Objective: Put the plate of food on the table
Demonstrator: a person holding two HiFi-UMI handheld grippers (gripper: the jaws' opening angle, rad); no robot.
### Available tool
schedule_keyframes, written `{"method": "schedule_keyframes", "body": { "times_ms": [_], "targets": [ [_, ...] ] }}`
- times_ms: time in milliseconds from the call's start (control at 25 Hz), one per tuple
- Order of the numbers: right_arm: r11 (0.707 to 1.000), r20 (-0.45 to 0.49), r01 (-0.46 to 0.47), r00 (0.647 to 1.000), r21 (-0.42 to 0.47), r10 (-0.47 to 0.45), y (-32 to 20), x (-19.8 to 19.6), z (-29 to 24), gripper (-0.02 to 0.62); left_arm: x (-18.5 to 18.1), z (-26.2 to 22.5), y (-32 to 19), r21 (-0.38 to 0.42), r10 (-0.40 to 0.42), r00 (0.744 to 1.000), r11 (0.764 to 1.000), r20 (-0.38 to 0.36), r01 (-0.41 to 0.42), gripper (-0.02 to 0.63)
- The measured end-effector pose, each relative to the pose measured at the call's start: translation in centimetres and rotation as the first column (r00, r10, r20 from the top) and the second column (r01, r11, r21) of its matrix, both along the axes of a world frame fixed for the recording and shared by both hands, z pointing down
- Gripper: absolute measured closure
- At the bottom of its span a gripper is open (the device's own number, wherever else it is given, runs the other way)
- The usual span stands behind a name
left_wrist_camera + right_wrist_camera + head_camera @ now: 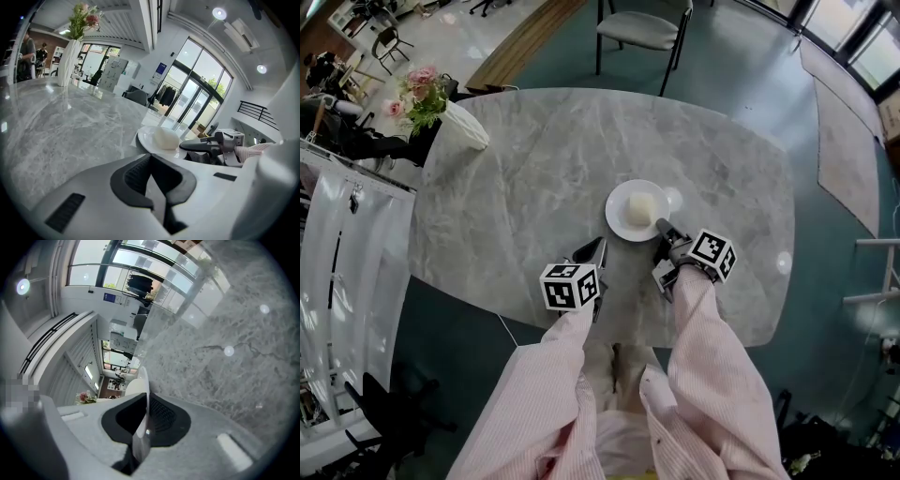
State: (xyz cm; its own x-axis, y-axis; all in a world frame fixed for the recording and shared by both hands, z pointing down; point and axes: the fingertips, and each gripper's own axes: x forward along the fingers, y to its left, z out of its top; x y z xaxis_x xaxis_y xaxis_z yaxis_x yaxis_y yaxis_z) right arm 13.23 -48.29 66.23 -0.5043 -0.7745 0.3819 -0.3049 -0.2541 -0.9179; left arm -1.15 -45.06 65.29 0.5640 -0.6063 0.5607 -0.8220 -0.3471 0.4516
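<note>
Clamping plate (621,221) rim: right gripper (662,229) jaws.

Bare table (539,164) spreads between plate (619,221) and far-corner vase (467,127).
</note>
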Motion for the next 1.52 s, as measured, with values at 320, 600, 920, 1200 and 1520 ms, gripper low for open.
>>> {"method": "schedule_keyframes", "body": {
  "times_ms": [320, 600, 920, 1200, 1520],
  "targets": [
    [0.995, -0.181, 0.102, 0.978, -0.022, -0.104, 0.0, -0.4, 0.4, 0.557, -0.1, 0.0, 0.3, -0.002, -0.004, 1.000, 1.000, 0.000, 0.004, 0.611],
    [0.982, -0.331, 0.181, 0.925, -0.050, -0.188, 0.6, -0.5, 0.6, 0.512, -0.1, -0.5, 0.9, 0.003, -0.004, 1.000, 1.000, -0.004, 0.004, 0.611],
    [0.973, -0.405, 0.219, 0.885, -0.076, -0.231, 1.1, -0.7, 1.0, 0.480, 0.0, -1.1, 1.2, 0.018, 0.010, 1.000, 1.000, 0.002, -0.010, 0.611],
    [0.969, -0.465, 0.238, 0.852, -0.064, -0.240, 1.4, 0.2, -0.4, 0.480, 0.3, -3.0, 1.5, 0.063, 0.026, 1.000, 0.998, -0.005, -0.025, 0.611],
    [0.934, -0.582, 0.356, 0.767, 0.034, -0.271, 2.8, 0.5, -4.8, 0.575, 0.9, -7.0, 1.6, 0.157, 0.060, 0.998, 0.986, -0.018, -0.056, 0.611]
  ]
}}
